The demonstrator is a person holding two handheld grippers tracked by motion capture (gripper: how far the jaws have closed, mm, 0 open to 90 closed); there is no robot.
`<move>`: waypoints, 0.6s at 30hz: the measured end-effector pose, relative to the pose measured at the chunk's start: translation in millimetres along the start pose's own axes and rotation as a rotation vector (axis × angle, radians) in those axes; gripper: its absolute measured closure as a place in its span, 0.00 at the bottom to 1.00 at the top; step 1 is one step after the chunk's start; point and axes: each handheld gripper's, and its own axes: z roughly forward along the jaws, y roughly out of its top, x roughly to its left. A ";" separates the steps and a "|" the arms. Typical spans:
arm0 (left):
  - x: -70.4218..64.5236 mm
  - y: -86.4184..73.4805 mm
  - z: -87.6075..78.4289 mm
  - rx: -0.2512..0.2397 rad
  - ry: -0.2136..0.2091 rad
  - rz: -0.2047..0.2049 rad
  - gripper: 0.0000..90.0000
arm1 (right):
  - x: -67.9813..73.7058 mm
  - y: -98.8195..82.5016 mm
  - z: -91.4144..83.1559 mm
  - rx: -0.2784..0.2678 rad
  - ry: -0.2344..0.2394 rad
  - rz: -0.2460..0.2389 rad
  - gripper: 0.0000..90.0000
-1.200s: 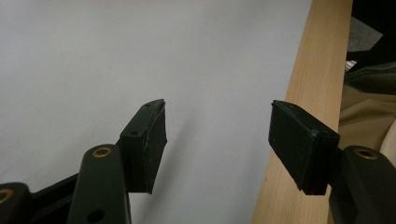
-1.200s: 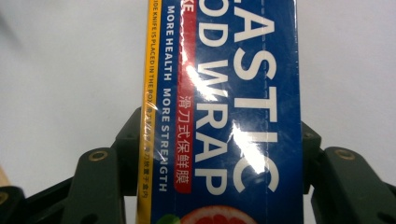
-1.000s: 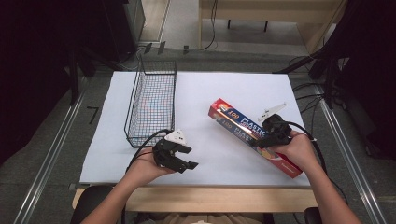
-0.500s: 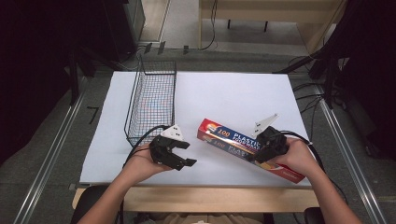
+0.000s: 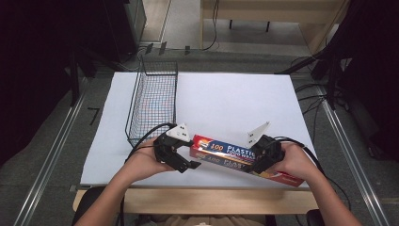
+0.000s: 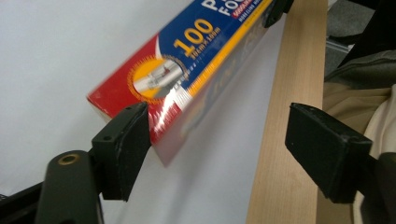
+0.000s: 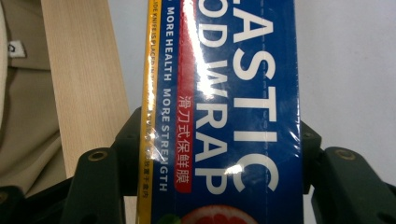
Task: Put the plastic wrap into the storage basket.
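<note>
- Box of plastic wrap sits low and centre in the high view, near the front edge of the table; a second ago it was further right and angled steeply, now swung flatter and shifted left toward the left gripper.
- Right gripper clamped on the box around mid-length; right gripper view shows both jaws pressed against the box's two long sides.
- Left gripper wide open; in the left gripper view the box's red end touches or nearly touches the left-hand jaw, the other jaw is well apart from it over the wooden table edge.
- Meaning: looks like a handover or two-handed grasp being set up; left hasn't closed yet.
- Long axis runs roughly left-right across the high view, tilted slightly, left end higher in frame, right end lower under the right hand.
- Printed face up; the red "100" end points at the left gripper.
- Wire basket stands upper left of the box, apart from it, likely the destination.
</note>
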 end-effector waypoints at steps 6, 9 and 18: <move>-0.4 9.9 -3.0 -0.014 -0.001 0.029 0.24 | 6.6 4.5 2.0 0.016 0.013 -0.044 0.46; -2.2 16.4 1.5 -0.010 -0.010 0.041 0.23 | 10.3 8.6 2.7 0.022 0.018 -0.060 0.46; -9.4 30.3 19.5 0.053 -0.043 0.102 0.22 | 20.5 21.4 3.8 0.022 0.024 -0.131 0.46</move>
